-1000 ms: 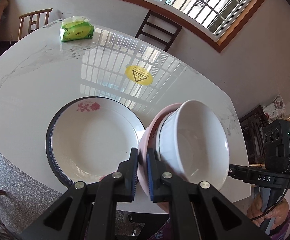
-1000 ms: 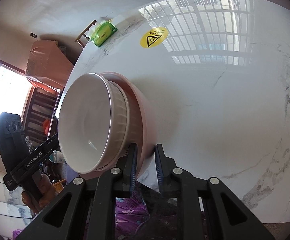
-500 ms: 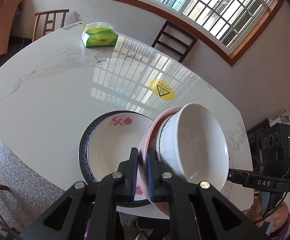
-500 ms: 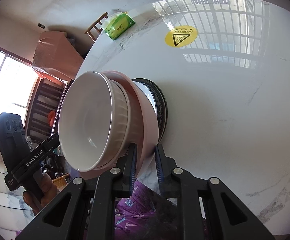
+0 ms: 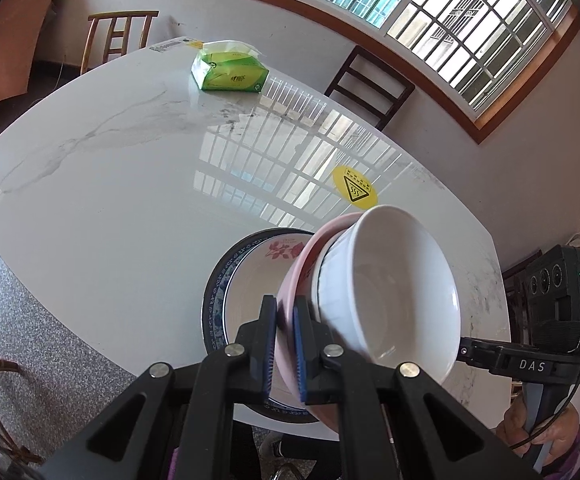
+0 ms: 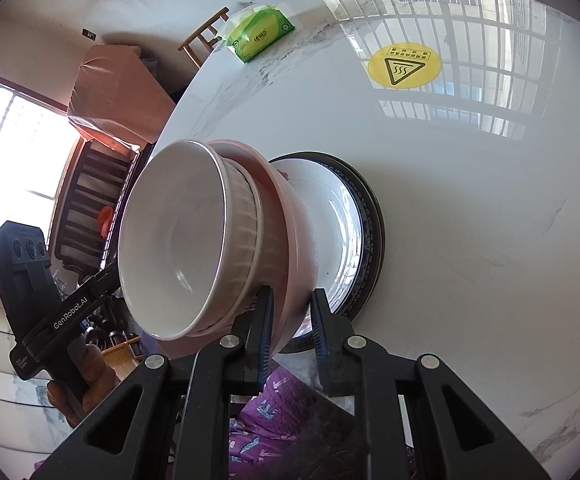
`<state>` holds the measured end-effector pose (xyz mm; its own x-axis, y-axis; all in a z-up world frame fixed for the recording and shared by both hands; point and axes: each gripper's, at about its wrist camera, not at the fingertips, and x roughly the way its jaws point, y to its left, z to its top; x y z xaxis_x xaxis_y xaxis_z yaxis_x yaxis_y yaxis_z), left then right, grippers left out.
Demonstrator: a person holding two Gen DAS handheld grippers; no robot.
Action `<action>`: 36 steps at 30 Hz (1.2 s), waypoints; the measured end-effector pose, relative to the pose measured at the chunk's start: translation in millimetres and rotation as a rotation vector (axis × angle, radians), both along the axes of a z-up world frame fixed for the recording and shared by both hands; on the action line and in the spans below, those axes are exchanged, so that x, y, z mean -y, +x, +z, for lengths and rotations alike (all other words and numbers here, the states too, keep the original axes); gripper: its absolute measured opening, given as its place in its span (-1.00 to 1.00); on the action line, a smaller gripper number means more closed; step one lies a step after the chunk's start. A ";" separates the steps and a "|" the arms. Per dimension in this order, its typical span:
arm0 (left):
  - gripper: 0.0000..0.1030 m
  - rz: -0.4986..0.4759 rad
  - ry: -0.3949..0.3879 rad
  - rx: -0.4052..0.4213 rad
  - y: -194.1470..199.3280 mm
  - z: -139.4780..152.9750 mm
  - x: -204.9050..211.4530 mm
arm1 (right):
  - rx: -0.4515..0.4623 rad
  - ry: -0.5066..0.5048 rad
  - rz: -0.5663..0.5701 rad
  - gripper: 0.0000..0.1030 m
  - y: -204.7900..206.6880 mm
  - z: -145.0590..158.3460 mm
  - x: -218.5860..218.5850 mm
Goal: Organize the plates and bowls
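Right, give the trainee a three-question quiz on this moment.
1. True or false: the ribbed white ceramic bowl sits nested inside the pink ceramic bowl.
2. Which gripper pinches the pink bowl's rim: A left gripper only, B right gripper only, C both?
3. Fill in: below the bowls, on the white marble table, lies a blue-rimmed white ____ with a pink flower.

Key: 1 true; 2 C; 3 plate.
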<state>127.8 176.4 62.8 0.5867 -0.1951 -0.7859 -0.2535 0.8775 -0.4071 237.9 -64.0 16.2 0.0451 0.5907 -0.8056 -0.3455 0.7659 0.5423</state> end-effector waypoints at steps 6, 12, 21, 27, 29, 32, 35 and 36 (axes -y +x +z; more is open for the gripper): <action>-0.88 0.004 -0.008 -0.017 3.1 -10.1 -8.5 | -0.014 -0.009 0.006 -0.62 0.2 -4.8 -6.4; -0.88 -0.001 -0.021 -0.035 6.9 -19.3 -12.4 | -0.017 -0.022 0.010 -0.61 2.1 -5.2 -10.4; -0.88 0.001 -0.017 -0.029 8.1 -24.2 -14.8 | -0.033 -0.012 0.002 -0.60 5.7 -8.4 -9.1; -0.87 -0.010 0.056 0.022 3.4 -21.5 -5.5 | -0.038 0.025 -0.008 -0.60 6.8 -15.0 -4.3; -0.86 -0.011 0.077 0.045 1.2 -21.7 -3.4 | -0.018 0.031 -0.003 -0.58 6.8 -14.8 -4.8; -0.65 -0.005 0.128 0.079 -3.2 -22.8 -2.2 | 0.038 0.030 0.001 -0.58 3.5 -11.8 -7.0; -0.35 0.005 0.190 0.127 -10.5 -25.3 -2.5 | 0.152 -0.001 -0.013 -0.43 -4.0 -7.0 -7.2; -0.24 0.011 0.215 0.145 -12.9 -26.7 -2.4 | 0.203 -0.015 -0.020 -0.34 -7.5 -5.0 -6.6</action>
<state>114.9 178.8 36.1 0.6975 -0.0254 -0.7161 -0.2160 0.9455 -0.2438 230.4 -57.5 11.1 0.2188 0.5758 -0.7878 -0.4311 0.7813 0.4514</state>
